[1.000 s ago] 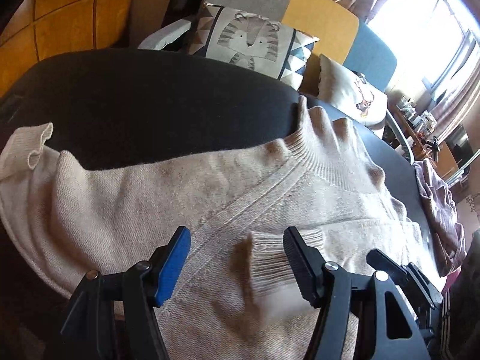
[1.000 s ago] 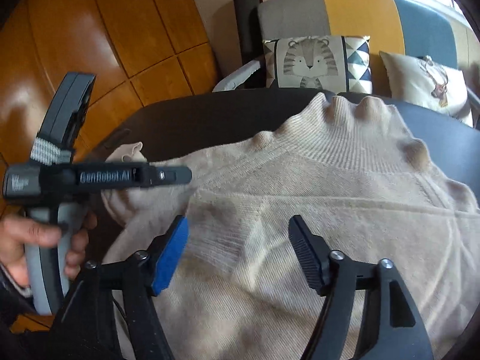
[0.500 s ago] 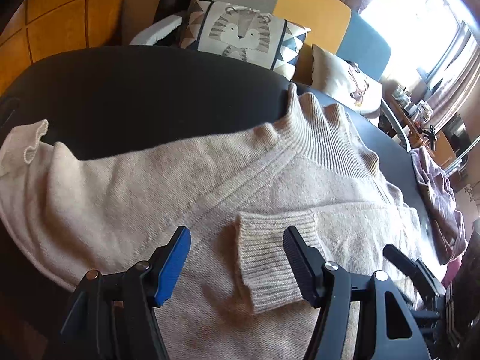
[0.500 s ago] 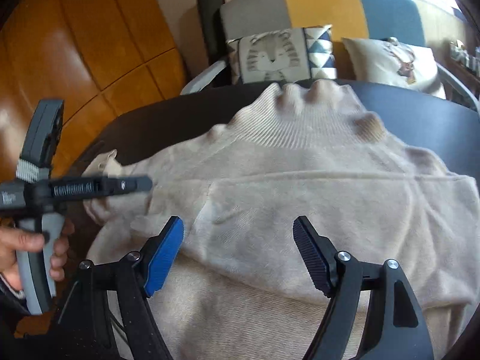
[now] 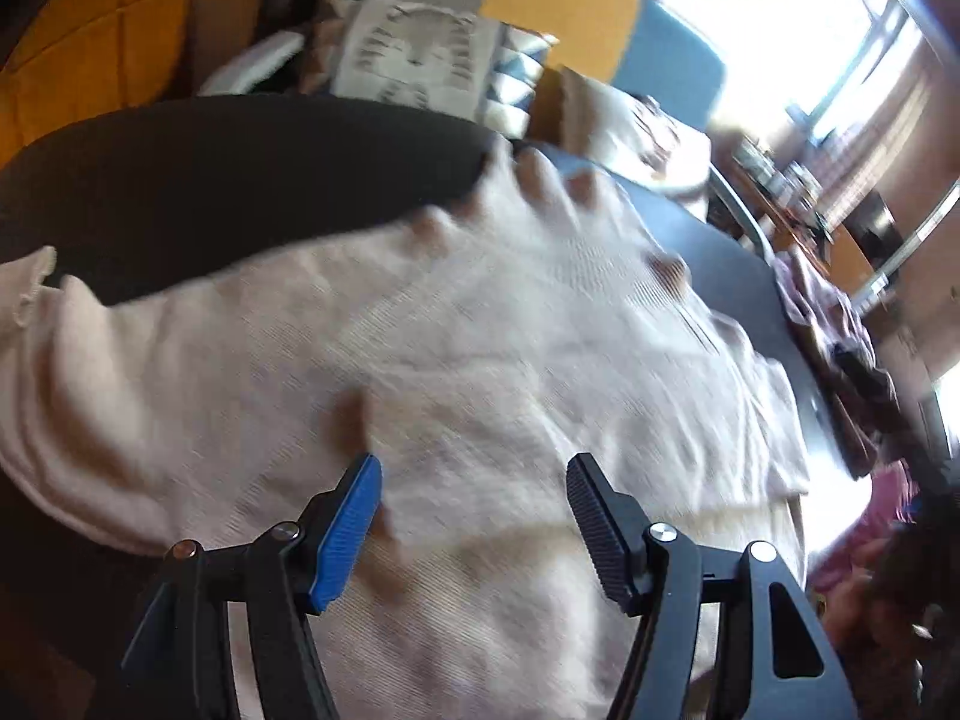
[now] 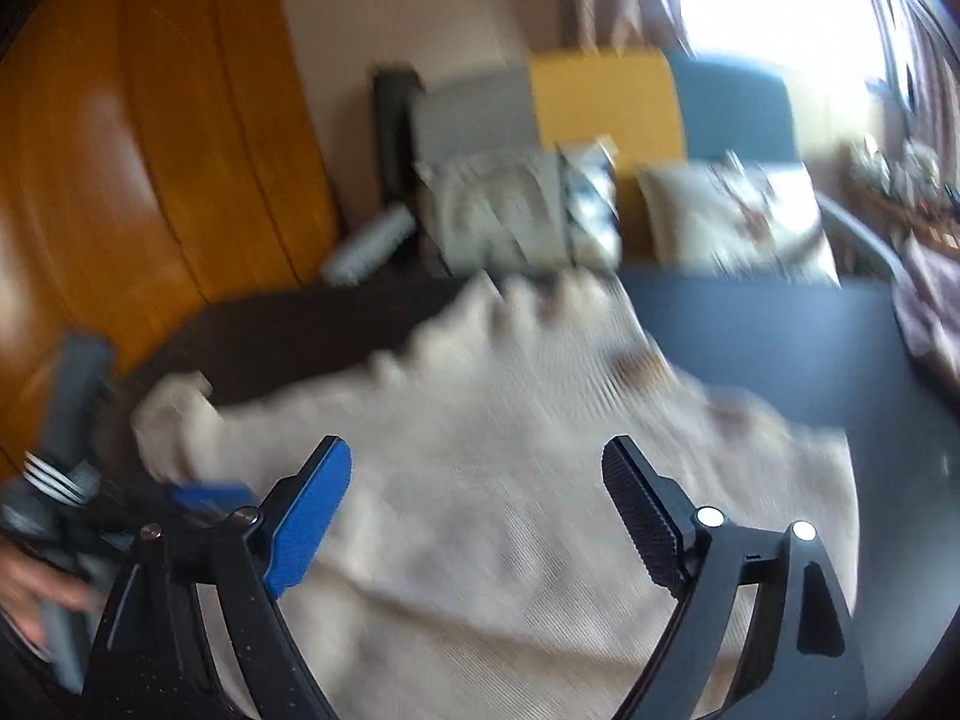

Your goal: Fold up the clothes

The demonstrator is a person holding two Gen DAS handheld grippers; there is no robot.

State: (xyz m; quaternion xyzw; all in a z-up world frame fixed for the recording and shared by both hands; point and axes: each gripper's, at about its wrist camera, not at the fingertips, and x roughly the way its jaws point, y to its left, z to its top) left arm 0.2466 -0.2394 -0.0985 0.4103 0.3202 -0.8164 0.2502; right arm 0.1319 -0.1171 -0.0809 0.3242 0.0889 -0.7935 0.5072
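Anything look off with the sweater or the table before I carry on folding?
Nothing damaged or spilled. The beige sweater lies spread on the dark table, its left cuff curled near the edge. Both grippers are free of fabric, the right gripper opening. Another garment sits bunched at the table's right edge.

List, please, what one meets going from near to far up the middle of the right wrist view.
Right gripper, its jaws opening with nothing between them → beige sweater → its ribbed collar → tiger cushion → yellow sofa back.
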